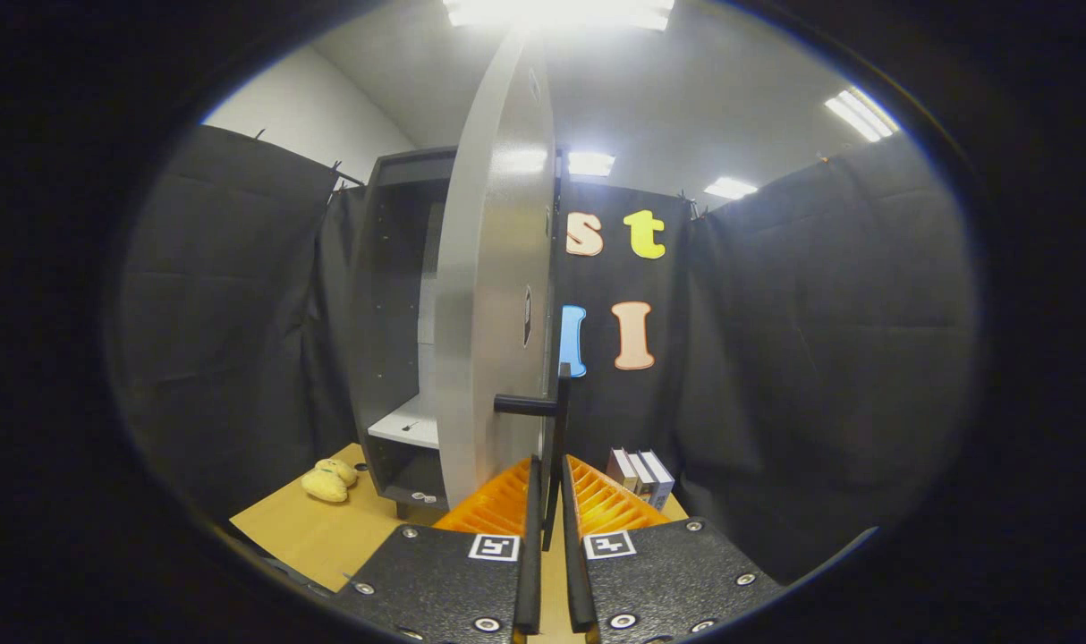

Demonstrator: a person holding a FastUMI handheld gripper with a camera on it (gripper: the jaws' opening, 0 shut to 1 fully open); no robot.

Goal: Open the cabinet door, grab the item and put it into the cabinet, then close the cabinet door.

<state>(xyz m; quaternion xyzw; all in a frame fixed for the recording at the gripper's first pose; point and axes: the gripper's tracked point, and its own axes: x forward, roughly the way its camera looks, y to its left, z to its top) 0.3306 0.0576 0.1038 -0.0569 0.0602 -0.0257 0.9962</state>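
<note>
Two fingers of the tongs [552, 501] stand nearly closed on the thin dark handle [559, 447] of the cabinet door [489, 295], which stands swung open edge-on; left of the door the cabinet [391, 313] shows a white shelf [409, 422]; a yellow soft toy [328, 481] lies on the table [319, 537] left of the cabinet; small boxes [641, 476] stand right of the door.

Gripper view, low over the table [310, 537], facing close the open cabinet door [494, 295] edge-on
</note>
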